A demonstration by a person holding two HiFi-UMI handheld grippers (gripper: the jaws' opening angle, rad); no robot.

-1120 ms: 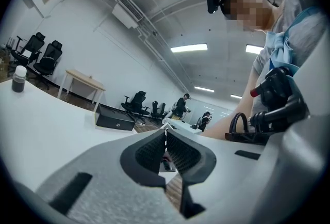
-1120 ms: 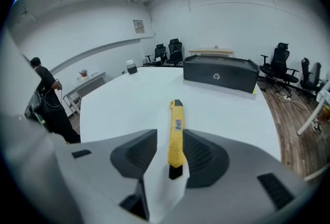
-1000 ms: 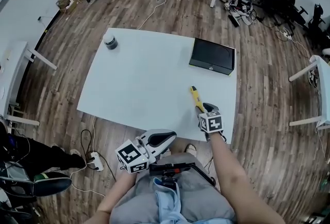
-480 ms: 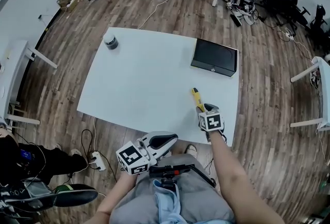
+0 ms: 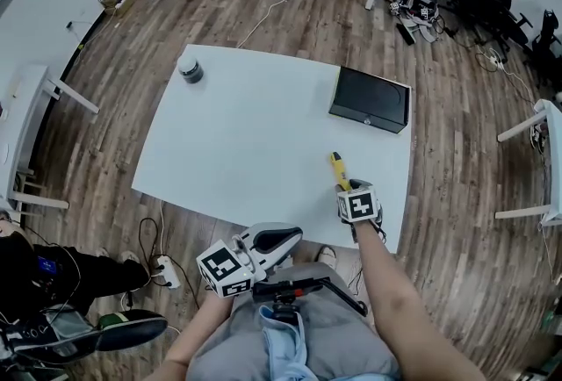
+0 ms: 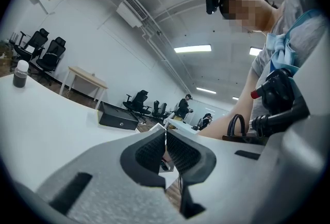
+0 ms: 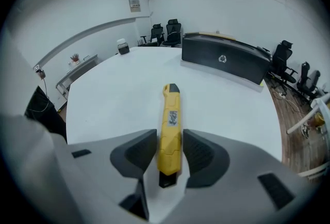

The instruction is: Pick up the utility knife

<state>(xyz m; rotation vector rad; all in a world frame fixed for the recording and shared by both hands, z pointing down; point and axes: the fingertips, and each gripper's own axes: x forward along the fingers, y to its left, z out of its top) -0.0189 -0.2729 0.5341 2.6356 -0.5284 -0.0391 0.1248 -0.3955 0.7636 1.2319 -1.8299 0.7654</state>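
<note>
R hand-held gripper (image 7: 170, 152) further fwd, jaws open astride utility knife (image 7: 170, 124) (lengthwise, tip away); L hand-held gripper (image 6: 165, 144) closed.

Utility knife (image 5: 338, 170): slim yellow body, dark cap at the far end, black butt at the near end, small grey printed label on the top face mid-body. It lies flat on the white worktop (image 5: 246, 142), in the 5 o'clock part near the front-right edge. The long axis runs roughly 11 to 5 o'clock in the head view, far end pointing away from the person. The rear half sits between the right gripper (image 7: 170, 158) jaws, pads tight on both sides; actual contact unclear.
</note>
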